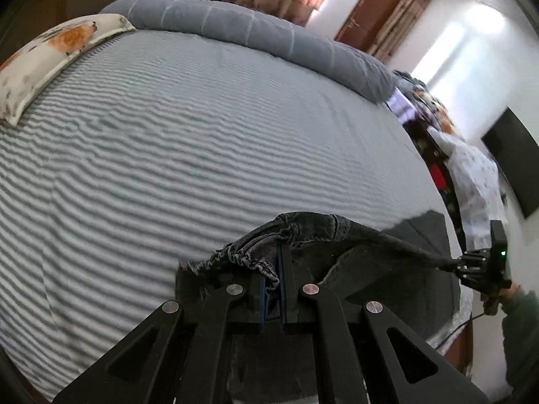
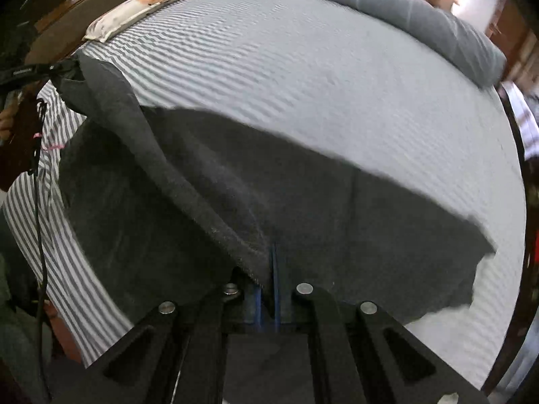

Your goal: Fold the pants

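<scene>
Dark grey denim pants (image 1: pixel 337 235) hang stretched between both grippers above the striped bed (image 1: pixel 202 134). My left gripper (image 1: pixel 273 269) is shut on a gathered end of the pants. My right gripper (image 1: pixel 468 264) shows at the right edge of the left wrist view, pinching the other end. In the right wrist view my right gripper (image 2: pixel 271 269) is shut on a hemmed edge of the pants (image 2: pixel 303 202), which drape over the bed (image 2: pixel 337 84). My left gripper (image 2: pixel 64 67) shows far left there, holding the taut edge.
A floral pillow (image 1: pixel 50 57) lies at the bed's far left corner. A rolled grey duvet (image 1: pixel 269 40) runs along the far side. Cluttered furniture and clothes (image 1: pixel 471 175) stand beyond the bed's right edge. A dark screen (image 1: pixel 515 165) hangs on the wall.
</scene>
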Available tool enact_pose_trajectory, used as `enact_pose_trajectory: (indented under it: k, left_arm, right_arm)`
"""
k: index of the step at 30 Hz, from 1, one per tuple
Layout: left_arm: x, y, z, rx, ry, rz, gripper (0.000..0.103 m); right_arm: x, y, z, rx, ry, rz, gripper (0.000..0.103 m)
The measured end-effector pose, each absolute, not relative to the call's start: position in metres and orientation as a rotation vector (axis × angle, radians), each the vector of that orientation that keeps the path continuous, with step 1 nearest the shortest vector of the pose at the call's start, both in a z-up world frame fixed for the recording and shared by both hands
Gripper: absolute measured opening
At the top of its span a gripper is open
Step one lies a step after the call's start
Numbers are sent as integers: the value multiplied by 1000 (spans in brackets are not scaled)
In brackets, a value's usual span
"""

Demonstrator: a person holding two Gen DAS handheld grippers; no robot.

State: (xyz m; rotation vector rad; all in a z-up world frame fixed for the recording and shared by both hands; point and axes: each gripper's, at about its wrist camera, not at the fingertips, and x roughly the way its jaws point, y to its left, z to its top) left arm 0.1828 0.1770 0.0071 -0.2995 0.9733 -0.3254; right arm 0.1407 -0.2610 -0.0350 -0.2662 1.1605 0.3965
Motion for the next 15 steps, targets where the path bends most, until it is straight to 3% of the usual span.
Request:
enact_pose_trajectory:
  k: [5, 10, 14, 15]
  left_arm:
    - [141, 168, -23, -217, 1035, -328, 8]
    - [109, 173, -58, -264, 1188, -270, 22]
    - [80, 190, -58, -343, 1199, -219, 28]
    - [71, 196, -57, -375, 1192, -224, 31]
  right_arm:
    - [91, -266, -69, -152, 1198, 340, 4]
    - [72, -266, -86, -91, 1208, 247, 13]
    - [57, -263, -70, -23, 1161, 209, 41]
    - [51, -262, -65, -14, 1143, 206, 43]
